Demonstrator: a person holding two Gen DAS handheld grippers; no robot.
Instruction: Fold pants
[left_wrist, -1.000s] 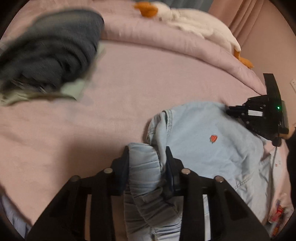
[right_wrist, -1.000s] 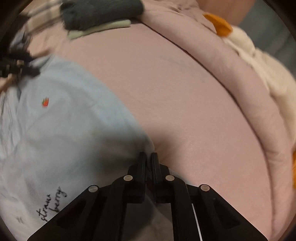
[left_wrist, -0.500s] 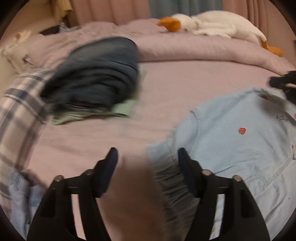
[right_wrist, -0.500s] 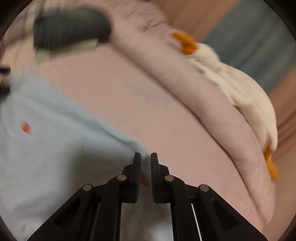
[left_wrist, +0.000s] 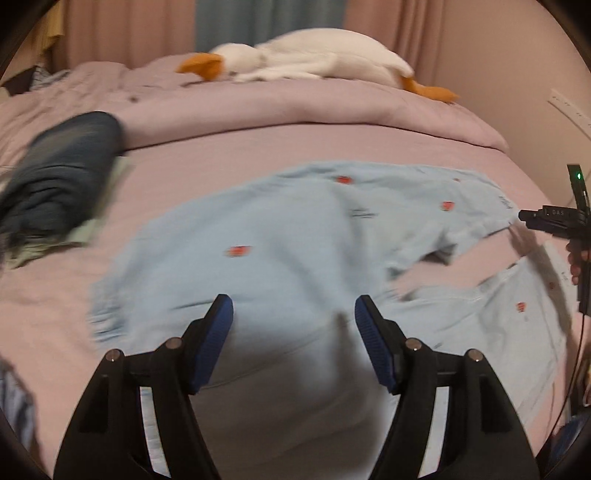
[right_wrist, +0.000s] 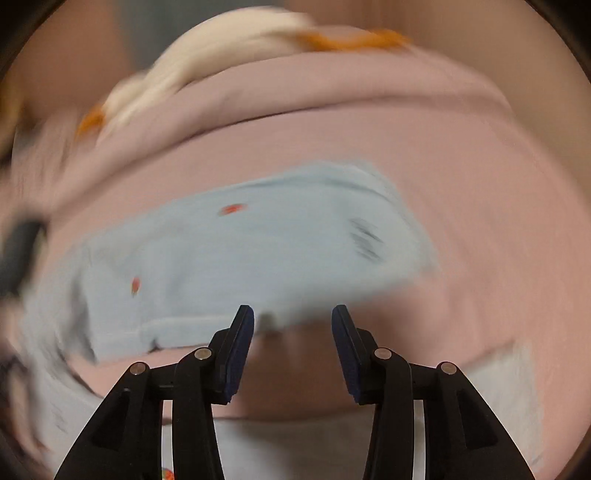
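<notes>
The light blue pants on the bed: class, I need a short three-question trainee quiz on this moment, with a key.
1. True or false: the left gripper is clamped on the light blue pants.
2. What small red motif is printed on the pants?
A) hearts B) strawberries C) stars
3. Fill in: the white plush goose lies at the far side of the pink ____.

Key: 1 false, its pads stand apart above the cloth; 2 B; 3 bed.
</notes>
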